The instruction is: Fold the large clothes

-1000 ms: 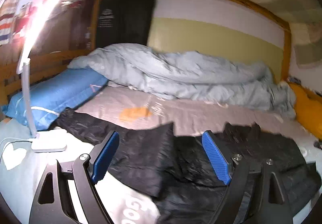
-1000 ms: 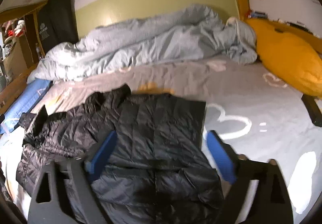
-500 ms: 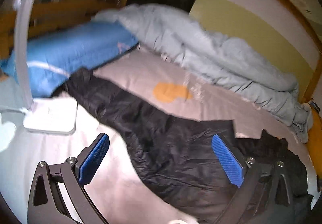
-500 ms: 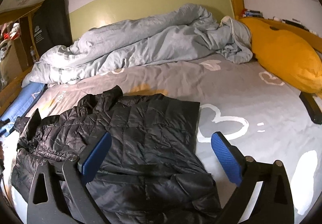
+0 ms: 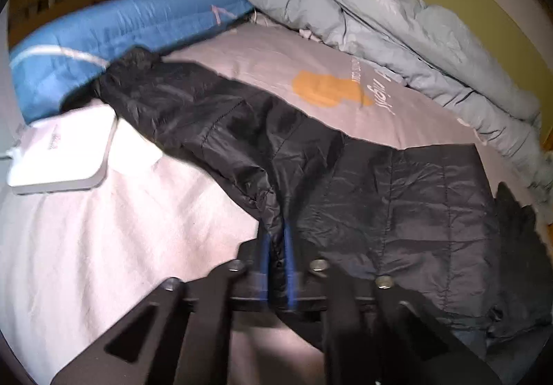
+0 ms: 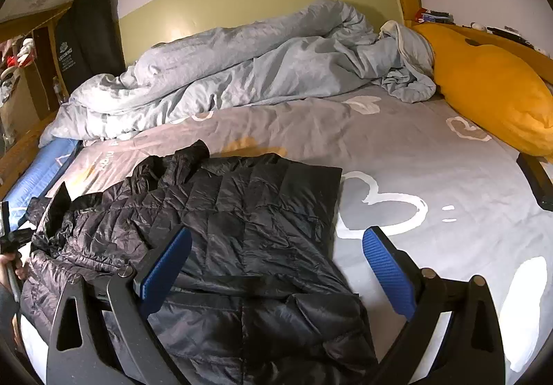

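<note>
- The black quilted jacket (image 6: 242, 229) lies spread on the bed (image 6: 432, 157), toward its near left part; the shell is shiny and creased, stitched in square panels, and one half is folded over so a straight edge runs down its right side.
- A sleeve (image 5: 193, 115) stretches away from the body toward the blue pillow (image 5: 114, 29), its cuff end just beside that pillow.
- The left tongs (image 5: 276, 246) have just been closing and are now clamped together on a pinch of jacket fabric where the sleeve meets the body (the cloth bunches up between the blue pads).
- The right tongs (image 6: 276, 271) hover over the jacket's lower part with their jaws wide apart, nothing between the pads.
- Open room: the grey sheet with white heart outlines is bare to the right of the jacket, up to the orange pillow (image 6: 490, 91) at the right edge.
- At the far side a rumpled pale grey duvet (image 6: 242, 63) runs along the wall, well apart from the jacket.
- A white flat lamp base (image 5: 62, 150) sits on the sheet left of the sleeve, its corner touching or just under the fabric (hard to tell which).
- At the right view's left edge, a hand (image 6: 10, 267) grips a dark handle.
</note>
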Available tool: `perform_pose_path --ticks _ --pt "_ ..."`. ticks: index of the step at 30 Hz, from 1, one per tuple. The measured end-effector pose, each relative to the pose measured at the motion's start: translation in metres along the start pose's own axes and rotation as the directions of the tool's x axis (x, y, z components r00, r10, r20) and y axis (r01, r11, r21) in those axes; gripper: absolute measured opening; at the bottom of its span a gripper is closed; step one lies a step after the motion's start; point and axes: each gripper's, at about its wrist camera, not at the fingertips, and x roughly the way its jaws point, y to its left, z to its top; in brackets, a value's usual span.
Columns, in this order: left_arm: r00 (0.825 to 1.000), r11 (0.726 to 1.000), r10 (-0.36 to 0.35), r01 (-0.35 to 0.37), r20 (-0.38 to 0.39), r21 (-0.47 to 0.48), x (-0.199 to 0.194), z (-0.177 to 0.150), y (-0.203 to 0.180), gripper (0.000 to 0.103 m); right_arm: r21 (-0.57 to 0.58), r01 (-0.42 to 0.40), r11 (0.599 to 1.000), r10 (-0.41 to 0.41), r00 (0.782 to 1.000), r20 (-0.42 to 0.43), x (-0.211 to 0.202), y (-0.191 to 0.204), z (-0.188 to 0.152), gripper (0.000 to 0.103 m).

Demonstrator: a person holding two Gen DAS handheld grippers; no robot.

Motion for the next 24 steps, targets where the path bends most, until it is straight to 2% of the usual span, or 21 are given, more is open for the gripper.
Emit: perform_pose_path --ticks 2,4,6,8,9,11,13,14,16,24 --pt "0.996 0.999 -0.039 0.039 0.078 0.002 -0.022 0.002 -0.011 0.005 0.002 0.001 1.000 -0.001 1.000 0.000 -0.001 0.001 0.000 0.099" --pt "0.983 0.994 -0.113 0.109 0.148 0.032 -0.049 0.004 -0.027 0.004 0.006 -0.003 1.000 0.003 1.000 -0.003 0.000 0.000 0.000 0.099" --pt "0.958 0.977 -0.206 0.190 0.199 0.100 -0.079 0.004 -0.052 0.004 0.012 -0.007 1.000 0.007 1.000 -0.009 0.000 0.000 -0.001 0.099" --pt "0.925 0.943 -0.310 0.269 0.219 0.197 -0.108 -0.004 -0.086 0.004 0.020 -0.018 1.000 0.019 1.000 -0.019 0.001 0.001 -0.002 0.099" --pt "0.911 0.921 -0.351 0.296 0.215 0.252 -0.121 -0.012 -0.106 0.004 0.021 -0.020 1.000 0.020 1.000 -0.022 0.001 0.002 -0.002 0.099" --pt "0.896 0.883 -0.412 0.346 0.167 0.318 -0.136 -0.027 -0.139 0.004 0.017 -0.016 1.000 0.016 1.000 -0.023 0.001 0.005 -0.003 0.099" --pt "0.872 0.831 -0.484 0.434 0.068 0.349 -0.142 -0.047 -0.172 0.005 0.009 -0.010 1.000 0.010 1.000 -0.019 -0.002 0.008 -0.004 0.099" --pt "0.873 0.821 -0.484 0.430 0.060 0.375 -0.145 -0.055 -0.183 0.005 0.007 -0.008 1.000 0.008 1.000 -0.015 -0.002 0.009 -0.005 0.099" --pt "0.898 0.830 -0.428 0.348 0.098 0.437 -0.152 -0.068 -0.199 0.005 -0.004 -0.013 1.000 0.013 1.000 -0.005 -0.005 0.011 -0.005 0.099" --pt "0.891 0.865 -0.444 0.398 0.095 0.306 -0.142 -0.055 -0.160 0.005 -0.013 -0.010 1.000 0.010 1.000 0.005 -0.009 0.013 -0.003 0.099"
